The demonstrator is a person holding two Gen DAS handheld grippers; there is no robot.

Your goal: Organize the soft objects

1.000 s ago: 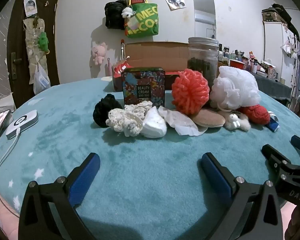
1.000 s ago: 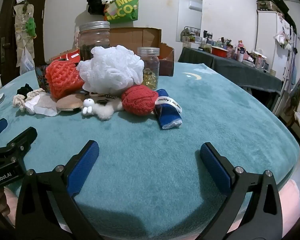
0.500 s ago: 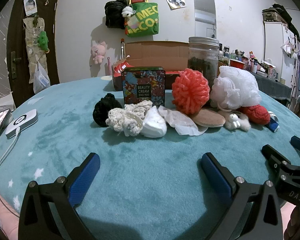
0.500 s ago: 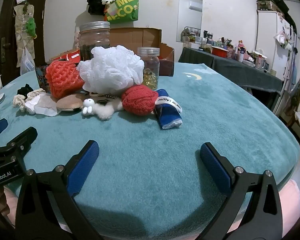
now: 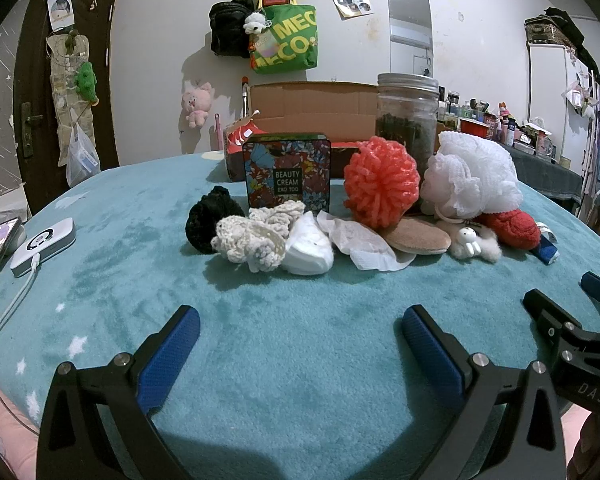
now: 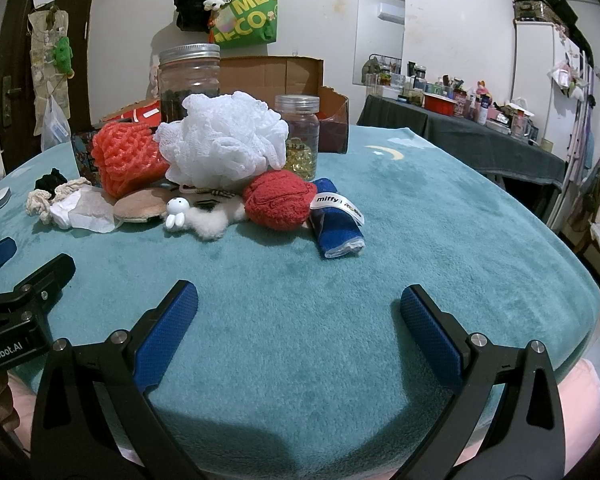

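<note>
On teal plush blanket, soft clutter, cardboard box behind, white wall

Behind the pile, upright floral tin, tall glass jar with metal lid, smaller capsule jar, open cardboard box. On teal tabletop at left, white charger. On wall, green tote bag.

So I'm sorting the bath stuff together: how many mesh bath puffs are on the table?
2. The orange puff sits in front of the big glass jar, and the white puff is right beside it, touching. Others could be hidden behind the pile.
</note>
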